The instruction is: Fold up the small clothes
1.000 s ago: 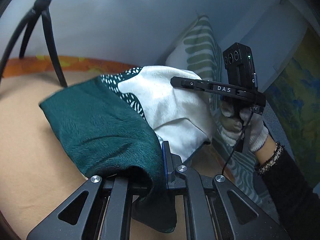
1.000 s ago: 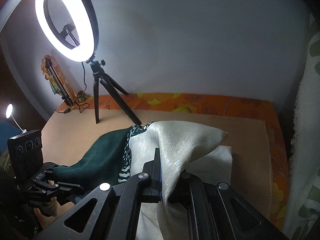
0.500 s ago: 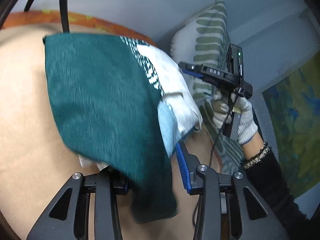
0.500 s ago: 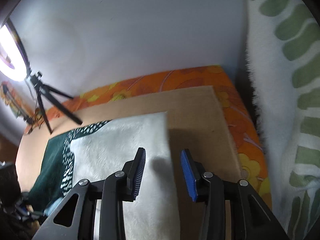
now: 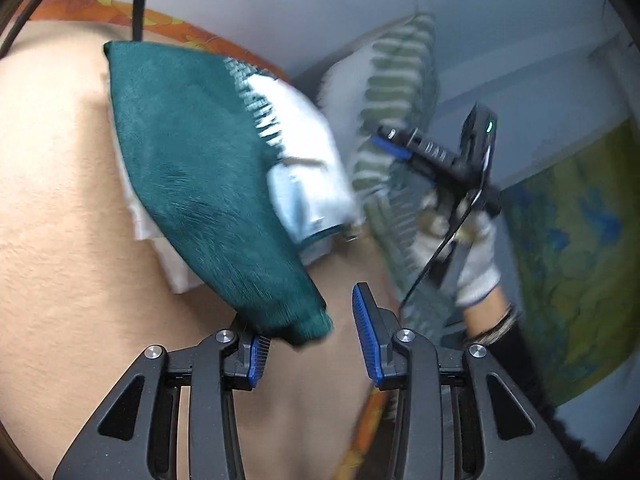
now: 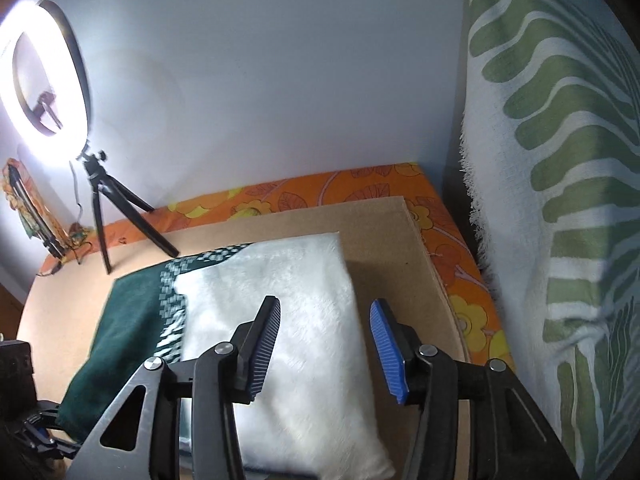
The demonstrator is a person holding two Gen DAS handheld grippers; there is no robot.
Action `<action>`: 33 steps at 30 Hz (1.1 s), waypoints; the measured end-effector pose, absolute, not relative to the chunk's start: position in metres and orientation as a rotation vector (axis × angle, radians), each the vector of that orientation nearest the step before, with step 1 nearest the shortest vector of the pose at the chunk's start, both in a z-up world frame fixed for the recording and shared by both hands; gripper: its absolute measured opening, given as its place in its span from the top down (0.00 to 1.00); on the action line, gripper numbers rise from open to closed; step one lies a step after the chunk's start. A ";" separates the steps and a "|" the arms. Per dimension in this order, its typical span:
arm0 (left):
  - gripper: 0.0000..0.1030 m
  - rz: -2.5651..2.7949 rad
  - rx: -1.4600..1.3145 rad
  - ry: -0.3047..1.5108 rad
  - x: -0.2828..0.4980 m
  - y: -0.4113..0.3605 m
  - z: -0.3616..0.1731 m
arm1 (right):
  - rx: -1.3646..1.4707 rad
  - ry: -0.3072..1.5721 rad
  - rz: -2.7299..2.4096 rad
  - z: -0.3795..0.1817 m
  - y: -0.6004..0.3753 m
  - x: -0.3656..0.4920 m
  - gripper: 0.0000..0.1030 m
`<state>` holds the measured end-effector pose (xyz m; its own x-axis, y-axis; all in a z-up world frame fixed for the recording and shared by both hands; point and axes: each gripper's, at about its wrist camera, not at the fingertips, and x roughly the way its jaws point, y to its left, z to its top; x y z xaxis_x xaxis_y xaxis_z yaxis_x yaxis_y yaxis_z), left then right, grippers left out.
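Observation:
A small cloth, dark green (image 5: 192, 168) at one end and white (image 6: 296, 320) at the other with a patterned band between, lies folded over on a tan board (image 6: 384, 240). My left gripper (image 5: 308, 344) is open and empty, its left pad right beside the green corner. My right gripper (image 6: 324, 344) is open and empty, held just above the white end; it also shows in the left wrist view (image 5: 432, 152), in a gloved hand.
A ring light on a tripod (image 6: 100, 184) stands at the board's far left corner. An orange floral sheet (image 6: 352, 188) lies under the board. A white and green patterned pillow (image 6: 560, 200) leans at the right, against the wall.
Both grippers opened and let go of the cloth. The lifted edge dropped flat onto the lower layer, and both grippers pulled back a little.

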<state>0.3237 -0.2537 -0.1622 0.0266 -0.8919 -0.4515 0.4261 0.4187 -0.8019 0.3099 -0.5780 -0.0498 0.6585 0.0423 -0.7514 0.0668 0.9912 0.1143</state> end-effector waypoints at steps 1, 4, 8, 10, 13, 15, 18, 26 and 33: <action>0.64 -1.100 -0.518 1.100 0.319 -0.253 -0.156 | 0.138 0.846 -0.011 -0.046 -0.575 0.303 0.52; 0.64 -1.129 -0.479 1.076 0.309 -0.258 -0.140 | 0.122 0.831 -0.016 -0.036 -0.565 0.282 0.52; 0.64 -1.099 -0.421 1.051 0.295 -0.253 -0.124 | 0.138 0.813 -0.029 -0.024 -0.555 0.254 0.52; 0.64 -1.076 -0.382 1.033 0.287 -0.243 -0.118 | 0.137 0.805 -0.036 -0.019 -0.547 0.239 0.51; 0.64 -1.051 -0.328 1.007 0.275 -0.231 -0.111 | 0.135 0.794 -0.041 -0.012 -0.532 0.215 0.48; 0.57 -1.030 -0.309 0.993 0.269 -0.220 -0.110 | 0.137 0.790 -0.047 -0.009 -0.525 0.203 0.47; 0.56 -0.991 -0.287 0.984 0.261 -0.204 -0.108 | 0.145 0.784 -0.060 -0.008 -0.512 0.182 0.44; 0.34 -0.910 -0.158 0.880 0.225 -0.173 -0.093 | 0.127 0.787 -0.089 -0.014 -0.464 0.141 0.27; 0.31 -0.797 -0.010 0.759 0.197 -0.149 -0.086 | 0.086 0.752 -0.138 -0.025 -0.417 0.108 0.16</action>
<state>0.1974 -0.1495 -0.0863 0.4529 -0.6492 -0.6110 0.6424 0.7129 -0.2813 0.1081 -0.4171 -0.0250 0.7217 -0.0938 -0.6858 0.1556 0.9874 0.0286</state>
